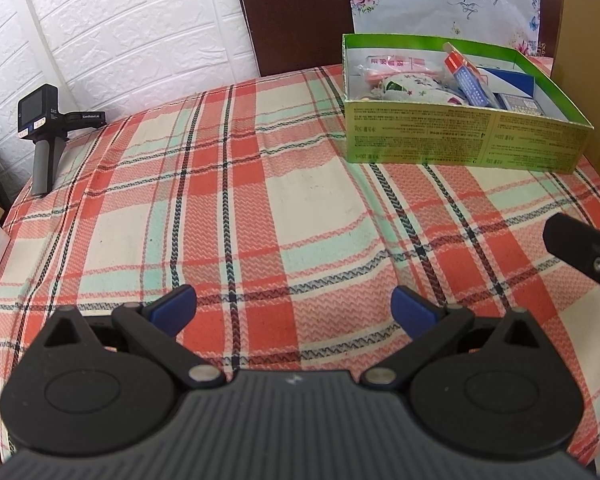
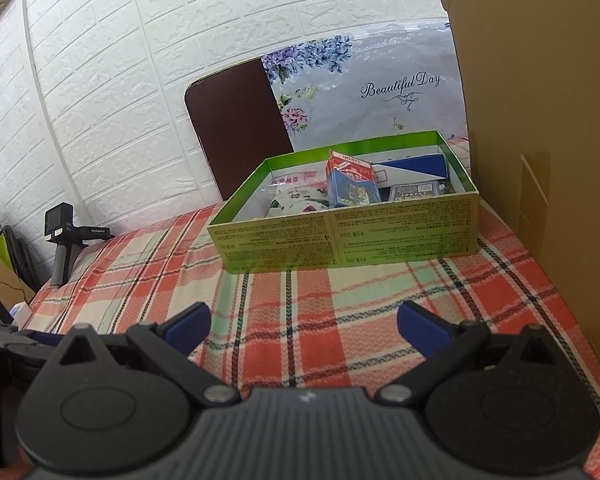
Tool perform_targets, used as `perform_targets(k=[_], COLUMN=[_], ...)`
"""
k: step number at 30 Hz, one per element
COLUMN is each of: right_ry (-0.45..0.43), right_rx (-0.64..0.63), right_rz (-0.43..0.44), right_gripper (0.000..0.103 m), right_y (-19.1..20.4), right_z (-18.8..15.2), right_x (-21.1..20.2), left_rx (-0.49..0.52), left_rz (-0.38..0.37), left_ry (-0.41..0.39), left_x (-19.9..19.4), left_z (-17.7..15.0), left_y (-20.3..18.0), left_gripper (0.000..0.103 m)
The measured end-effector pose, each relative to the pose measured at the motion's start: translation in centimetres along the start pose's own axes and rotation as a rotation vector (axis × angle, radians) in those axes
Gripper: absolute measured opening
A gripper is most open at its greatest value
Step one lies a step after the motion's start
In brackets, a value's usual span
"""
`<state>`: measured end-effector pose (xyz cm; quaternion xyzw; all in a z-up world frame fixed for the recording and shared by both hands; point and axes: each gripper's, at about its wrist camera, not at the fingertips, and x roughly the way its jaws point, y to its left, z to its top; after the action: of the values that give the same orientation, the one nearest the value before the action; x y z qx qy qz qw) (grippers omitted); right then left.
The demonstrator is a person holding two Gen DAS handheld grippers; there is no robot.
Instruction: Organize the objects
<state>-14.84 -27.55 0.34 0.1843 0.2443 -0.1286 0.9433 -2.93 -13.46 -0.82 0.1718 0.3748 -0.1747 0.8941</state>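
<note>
Green cardboard box [image 1: 460, 140], filled with small packets, is seen at upper right of the left view, well apart from the left gripper [image 1: 294, 308]. Both it and the right gripper [image 2: 304, 324] are spread wide, empty, over plaid cloth [image 1: 260, 200].

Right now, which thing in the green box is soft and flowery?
The white flowered pouch, lying at the green box's left front. The things beside it are printed cartons, like the blue-and-red one standing upright.
</note>
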Motion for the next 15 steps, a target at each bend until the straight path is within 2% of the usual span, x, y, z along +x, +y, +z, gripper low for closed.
perform_targets(k=[15], right_ry=[0.004], right_rx=[0.002], right_rz=[0.000], right_gripper=[0.103], right_y=[-0.17], right_z=[0.03], right_x=[0.05], left_rx=[0.002], left_rz=[-0.001], left_ry=[0.009], left_x=[0.21], left_z=[-0.02], left_y=[-0.08], left_gripper=[0.103])
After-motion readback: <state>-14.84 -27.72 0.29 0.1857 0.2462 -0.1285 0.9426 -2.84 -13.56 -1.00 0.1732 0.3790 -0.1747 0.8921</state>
